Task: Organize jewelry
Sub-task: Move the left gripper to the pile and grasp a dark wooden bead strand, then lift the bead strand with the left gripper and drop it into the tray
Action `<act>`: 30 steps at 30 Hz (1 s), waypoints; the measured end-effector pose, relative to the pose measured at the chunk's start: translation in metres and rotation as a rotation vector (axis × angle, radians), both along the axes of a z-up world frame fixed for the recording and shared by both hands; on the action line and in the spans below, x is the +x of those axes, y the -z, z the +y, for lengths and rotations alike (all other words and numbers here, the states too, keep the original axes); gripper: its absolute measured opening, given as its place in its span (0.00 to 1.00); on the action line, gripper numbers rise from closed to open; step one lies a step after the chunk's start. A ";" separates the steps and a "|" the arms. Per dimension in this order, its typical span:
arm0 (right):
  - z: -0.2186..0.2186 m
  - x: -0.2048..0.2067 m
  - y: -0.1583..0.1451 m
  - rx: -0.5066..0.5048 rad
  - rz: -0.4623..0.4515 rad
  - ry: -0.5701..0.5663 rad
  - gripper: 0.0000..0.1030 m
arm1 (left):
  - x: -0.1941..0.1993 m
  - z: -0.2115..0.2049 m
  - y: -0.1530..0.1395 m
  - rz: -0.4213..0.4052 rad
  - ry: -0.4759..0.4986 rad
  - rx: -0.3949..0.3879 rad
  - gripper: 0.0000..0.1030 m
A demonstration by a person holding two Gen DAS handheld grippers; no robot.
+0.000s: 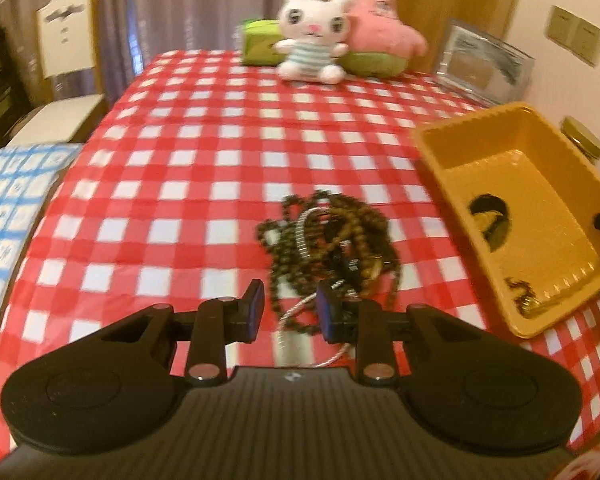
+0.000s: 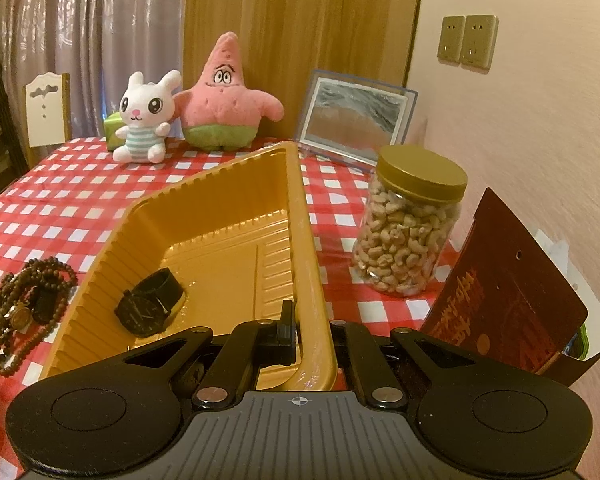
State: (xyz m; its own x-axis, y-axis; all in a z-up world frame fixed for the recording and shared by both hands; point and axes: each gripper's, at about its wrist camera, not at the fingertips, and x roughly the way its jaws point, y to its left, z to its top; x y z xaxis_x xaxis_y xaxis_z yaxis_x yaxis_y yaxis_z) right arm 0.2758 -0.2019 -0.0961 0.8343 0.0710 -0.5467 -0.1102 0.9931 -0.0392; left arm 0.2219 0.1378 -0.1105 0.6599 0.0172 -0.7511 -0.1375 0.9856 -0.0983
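Left wrist view: I see my left gripper (image 1: 290,306) low over the red-checked cloth (image 1: 188,168), its jaws apart with a gap between the pads. Nothing is pressed between them. Through the gap I see the near edge of the jewelry pile (image 1: 332,240): dark bead strings tangled with a silver chain, lying on the cloth just ahead of the fingertips. Whether the right-hand pad touches the beads I cannot tell; the picture is blurred there.

To the right of the pile sits the yellow tray (image 1: 452,136), tilted, with its far side raised. Inside it lie a black watch (image 1: 490,218) and, in the near corner, a small gold chain (image 1: 522,294).

From the right wrist view, my right gripper (image 2: 312,336) is clamped on the tray's (image 2: 312,248) near rim, one finger inside the wall and the other outside, with the thin plastic pinched between them. The watch (image 2: 150,306) rests on the tray floor near the left wall. The pile (image 2: 24,304) lies on the cloth (image 2: 60,200) just left of the tray, apart from it.

Right of the tray stands a jar (image 2: 410,232) of cashews with a gold lid, and beside that a dark red packet (image 2: 504,288). At the far edge of the table sit a white bunny (image 2: 146,118), a pink star toy (image 2: 224,100) and a framed picture (image 2: 354,114).
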 end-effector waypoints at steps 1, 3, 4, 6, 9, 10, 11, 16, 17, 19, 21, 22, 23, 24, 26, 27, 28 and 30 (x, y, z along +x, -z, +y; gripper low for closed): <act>0.000 0.000 0.000 -0.001 0.000 0.002 0.04 | 0.002 -0.002 0.000 -0.004 0.014 0.003 0.24; 0.002 0.000 -0.001 -0.003 0.001 0.004 0.04 | 0.006 -0.005 0.002 -0.005 0.035 0.001 0.24; 0.002 0.000 -0.001 -0.003 0.002 0.005 0.04 | 0.008 -0.005 0.004 -0.005 0.040 -0.003 0.24; 0.003 0.000 -0.001 -0.002 0.004 0.009 0.04 | 0.012 -0.005 0.006 -0.003 0.052 0.000 0.24; 0.004 0.000 -0.001 -0.004 0.010 0.016 0.04 | 0.019 -0.005 0.009 0.002 0.072 0.018 0.24; 0.004 0.000 -0.001 -0.004 0.012 0.019 0.04 | 0.021 -0.004 0.010 0.004 0.079 0.019 0.24; 0.005 0.000 0.000 -0.004 0.014 0.021 0.04 | 0.022 -0.004 0.010 0.006 0.086 0.021 0.24; 0.006 0.001 0.000 -0.004 0.020 0.032 0.04 | 0.029 -0.004 0.010 0.006 0.116 -0.002 0.22; 0.006 0.001 0.000 -0.005 0.021 0.033 0.04 | 0.030 -0.005 0.010 0.005 0.121 -0.008 0.21; 0.008 0.001 0.000 -0.004 0.022 0.036 0.04 | 0.033 -0.006 0.009 -0.001 0.130 -0.018 0.21; 0.008 0.001 0.000 -0.005 0.022 0.037 0.04 | 0.039 -0.008 0.009 -0.005 0.140 -0.025 0.20; 0.008 0.001 0.000 -0.004 0.022 0.039 0.04 | 0.043 -0.010 0.009 -0.007 0.149 -0.021 0.19; 0.008 0.001 0.000 -0.002 0.023 0.039 0.04 | 0.048 -0.013 0.009 -0.007 0.162 -0.014 0.19; 0.008 0.001 0.000 -0.002 0.023 0.040 0.04 | 0.052 -0.015 0.009 -0.008 0.173 -0.005 0.19; 0.008 0.001 0.000 -0.002 0.024 0.042 0.04 | 0.062 -0.020 0.010 -0.017 0.203 0.013 0.19; 0.008 0.001 0.000 -0.002 0.024 0.042 0.04 | 0.068 -0.022 0.011 -0.016 0.215 0.021 0.19; 0.008 0.001 0.000 -0.002 0.024 0.041 0.04 | 0.073 -0.023 0.011 -0.013 0.221 0.017 0.19; 0.008 0.001 0.000 -0.002 0.024 0.043 0.04 | 0.085 -0.022 0.013 -0.005 0.208 -0.010 0.20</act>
